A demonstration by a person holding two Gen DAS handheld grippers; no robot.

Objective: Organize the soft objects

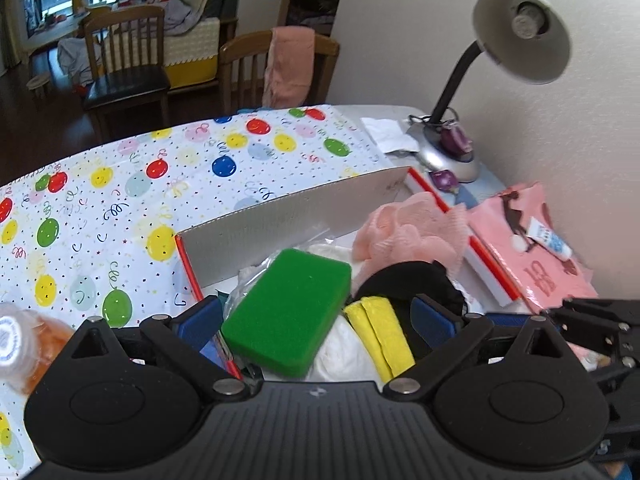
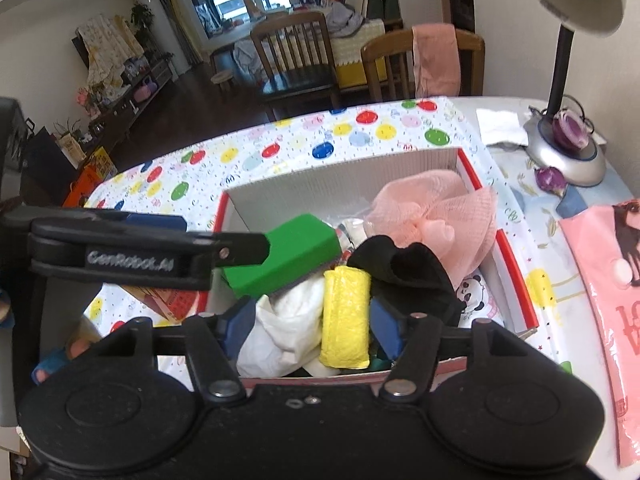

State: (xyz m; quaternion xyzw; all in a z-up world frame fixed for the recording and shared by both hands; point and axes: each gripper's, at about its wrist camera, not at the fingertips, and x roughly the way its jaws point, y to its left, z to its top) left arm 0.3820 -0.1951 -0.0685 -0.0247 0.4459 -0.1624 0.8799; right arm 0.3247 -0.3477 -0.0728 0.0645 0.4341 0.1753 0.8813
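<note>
From my left gripper (image 1: 316, 316) I look steeply down into the box; its blue pads (image 1: 200, 320) stand wide apart, with nothing pressed between them, though the green sponge (image 1: 288, 312) sits in the gap just below. My right gripper (image 2: 310, 326) is tilted down much the same way; its pads (image 2: 386, 326) are parted, and the yellow cloth roll (image 2: 346, 316) and the white cloth (image 2: 280, 332) lie between them untouched as far as I can tell. The green sponge rests tilted on top of the pile at the near left of the cardboard box (image 1: 280, 212), its long axis running from near left to far right; the yellow roll lies just right of it, its long axis pointing away from me; a black cloth (image 2: 408, 268) is draped beside the roll; farther back, the pink mesh pouf (image 2: 436, 216) fills the far right corner. In the right view my left gripper crosses in from the left, its tip just over the sponge. Beyond the box lie the balloon-print tablecloth (image 1: 140, 184) and a desk lamp (image 1: 520, 36).
</note>
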